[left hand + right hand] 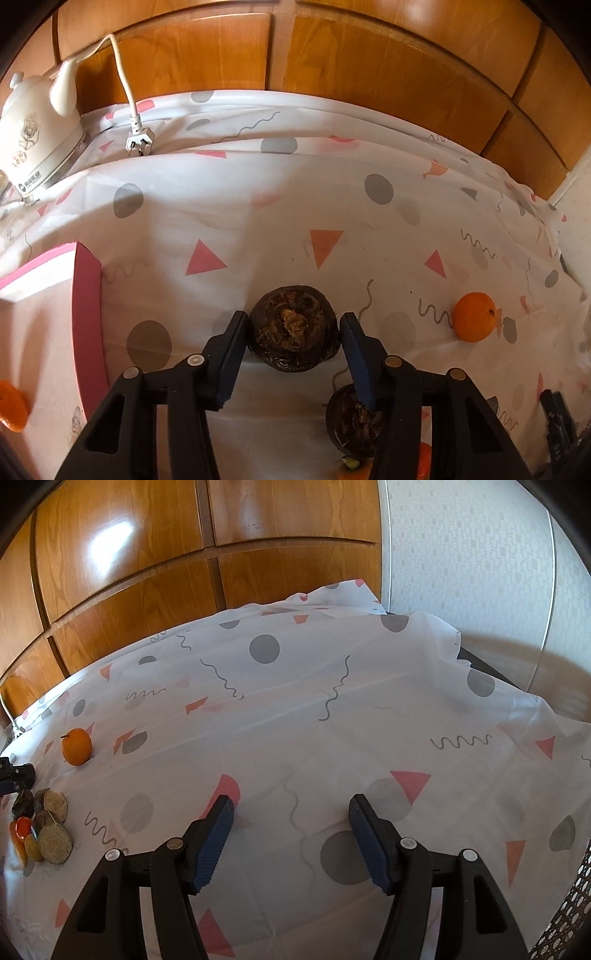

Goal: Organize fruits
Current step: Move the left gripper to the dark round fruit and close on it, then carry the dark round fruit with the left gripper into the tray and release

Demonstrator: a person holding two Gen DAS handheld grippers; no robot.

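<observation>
Left gripper (293,325) spread around a dark mangosteen (293,328) on the patterned worktop (258,192), jaws flanking without visible contact.

Roundish, no clear long axis, calyx end facing the camera. Left view only: pink tray (86,314), white kettle (33,133). Right gripper (291,812) spread, empty; orange (77,746) far left.

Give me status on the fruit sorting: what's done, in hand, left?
Done: one orange lies in the pink-rimmed box. In hand: the left gripper, jaws open, straddles a dark brown fruit on the tablecloth, not yet clamped. Left: a second dark fruit, the loose orange, and more pieces beside them. The right gripper is open and empty.
</observation>
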